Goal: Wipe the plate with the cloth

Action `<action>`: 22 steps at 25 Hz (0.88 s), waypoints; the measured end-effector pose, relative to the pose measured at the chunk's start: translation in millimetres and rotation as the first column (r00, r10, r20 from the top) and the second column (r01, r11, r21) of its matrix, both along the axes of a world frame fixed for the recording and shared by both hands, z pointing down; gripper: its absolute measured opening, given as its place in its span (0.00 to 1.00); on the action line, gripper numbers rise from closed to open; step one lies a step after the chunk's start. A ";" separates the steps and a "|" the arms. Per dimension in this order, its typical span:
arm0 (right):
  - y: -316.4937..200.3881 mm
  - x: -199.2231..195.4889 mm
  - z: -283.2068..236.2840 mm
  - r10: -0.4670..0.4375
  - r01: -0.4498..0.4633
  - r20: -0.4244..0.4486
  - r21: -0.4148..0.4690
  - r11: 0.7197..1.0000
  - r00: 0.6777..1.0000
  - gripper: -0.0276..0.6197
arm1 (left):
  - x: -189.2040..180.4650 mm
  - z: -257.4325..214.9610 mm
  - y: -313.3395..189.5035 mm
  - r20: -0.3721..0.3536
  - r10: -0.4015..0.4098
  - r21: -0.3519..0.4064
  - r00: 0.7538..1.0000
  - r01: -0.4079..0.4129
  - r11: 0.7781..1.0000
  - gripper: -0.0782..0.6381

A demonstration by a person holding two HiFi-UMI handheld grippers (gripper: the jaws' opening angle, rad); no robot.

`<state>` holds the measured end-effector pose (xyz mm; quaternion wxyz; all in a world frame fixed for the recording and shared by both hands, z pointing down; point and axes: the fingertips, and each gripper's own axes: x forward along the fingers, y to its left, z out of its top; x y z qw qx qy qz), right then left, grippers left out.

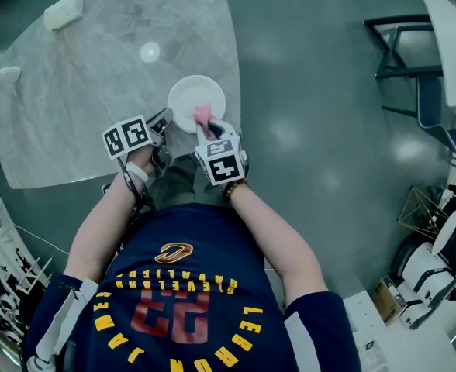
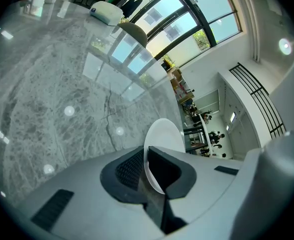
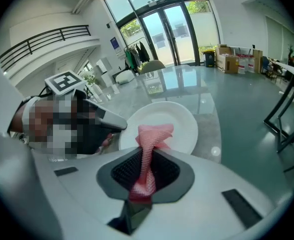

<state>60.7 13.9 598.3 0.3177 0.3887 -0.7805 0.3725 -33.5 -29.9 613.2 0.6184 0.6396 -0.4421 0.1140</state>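
A white plate (image 1: 191, 98) is held over the near edge of the marble table. My left gripper (image 1: 163, 122) is shut on the plate's (image 2: 162, 143) rim, which runs edge-on between its jaws. My right gripper (image 1: 211, 129) is shut on a pink mesh cloth (image 3: 149, 149). The cloth's (image 1: 203, 115) bunched free end lies against the near part of the plate's (image 3: 179, 121) face. The left gripper (image 3: 109, 121) shows at the plate's left rim in the right gripper view.
The round marble table (image 1: 88, 91) carries a white tissue box (image 1: 63, 9) at the far left and a small white object (image 1: 8, 72) near a plant. A black chair (image 1: 406, 60) and a white table (image 1: 449, 37) stand at the right on the grey floor.
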 end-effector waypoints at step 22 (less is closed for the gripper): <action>-19.5 69.0 -19.6 0.182 -0.181 -0.024 0.053 0.982 0.983 0.11 | 0.8 -10.4 4.1 0.000 -0.032 0.007 0.999 0.032 0.999 0.18</action>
